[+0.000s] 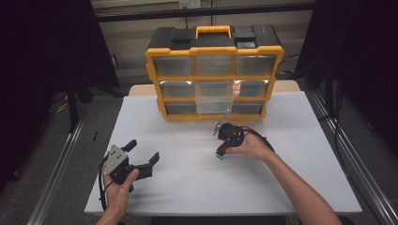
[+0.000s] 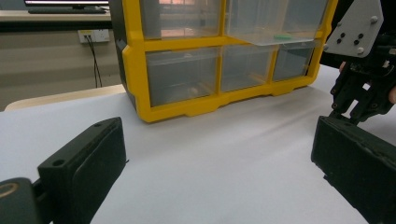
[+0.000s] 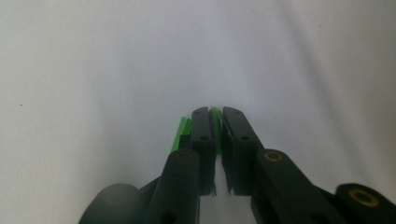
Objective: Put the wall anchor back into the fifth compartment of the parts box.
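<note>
— White tabletop (image 1: 187, 187), dark curtains on both sides, and a yellow-and-black plastic organiser with clear drawers (image 1: 214, 70) standing at the far edge. What's the right gripper (image 1: 220, 152) doing?

— It points down at the table in front of the organiser, jaws pinched together on a small flat green plastic piece (image 3: 215, 126). From the right gripper view the green sits between the pads, with a bit sticking out past one jaw's outer side.

— And the left gripper (image 1: 143, 154)?

— It hangs near the table's near-left corner, jaws spread wide, nothing between them.

— What might go wrong?

— I'd say the grip is thin. The piece is caught near the jaw tips, so a twist of the wrist or a knock against something could swivel it or let it slip out.

— Room to move?

— Plenty of bare table between the two grippers and to the right. The middle clear drawer (image 1: 214, 101) is pulled out toward the person, close above the right gripper, so lifting straight up risks clipping its front lip. Metal rails run along both table sides.
</note>
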{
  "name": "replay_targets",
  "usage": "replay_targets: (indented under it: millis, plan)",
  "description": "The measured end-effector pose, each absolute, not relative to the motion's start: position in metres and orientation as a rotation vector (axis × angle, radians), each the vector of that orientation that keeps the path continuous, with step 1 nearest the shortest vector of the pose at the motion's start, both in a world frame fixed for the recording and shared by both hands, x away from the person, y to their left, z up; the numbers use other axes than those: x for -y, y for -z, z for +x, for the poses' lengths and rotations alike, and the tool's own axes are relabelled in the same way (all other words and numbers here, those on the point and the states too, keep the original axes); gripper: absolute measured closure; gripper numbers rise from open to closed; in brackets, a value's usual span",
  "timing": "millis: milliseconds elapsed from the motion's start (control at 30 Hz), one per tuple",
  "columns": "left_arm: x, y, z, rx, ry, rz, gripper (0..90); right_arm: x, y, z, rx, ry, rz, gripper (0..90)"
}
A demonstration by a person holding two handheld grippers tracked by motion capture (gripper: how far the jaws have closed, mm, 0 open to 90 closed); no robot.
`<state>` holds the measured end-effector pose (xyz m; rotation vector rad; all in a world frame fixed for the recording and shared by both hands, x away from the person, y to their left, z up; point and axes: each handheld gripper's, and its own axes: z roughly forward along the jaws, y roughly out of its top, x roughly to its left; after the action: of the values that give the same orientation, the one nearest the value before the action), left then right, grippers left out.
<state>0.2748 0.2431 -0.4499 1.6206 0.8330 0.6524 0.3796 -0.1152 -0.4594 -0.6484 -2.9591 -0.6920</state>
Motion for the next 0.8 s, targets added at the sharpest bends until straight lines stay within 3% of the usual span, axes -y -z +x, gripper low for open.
replay_targets:
  millis: [333, 800]
  plan:
    - [-0.244, 0.449, 0.274, -0.843, -0.658, 1.610, 3.5, 0.120, 0.454, 0.379, 2.917, 0.763, -0.674, 84.6]
    - [-0.245, 0.449, 0.274, -0.836, -0.648, 1.610, 3.5, 0.136, 0.417, 0.368, 2.871, 1.088, -0.629, 84.6]
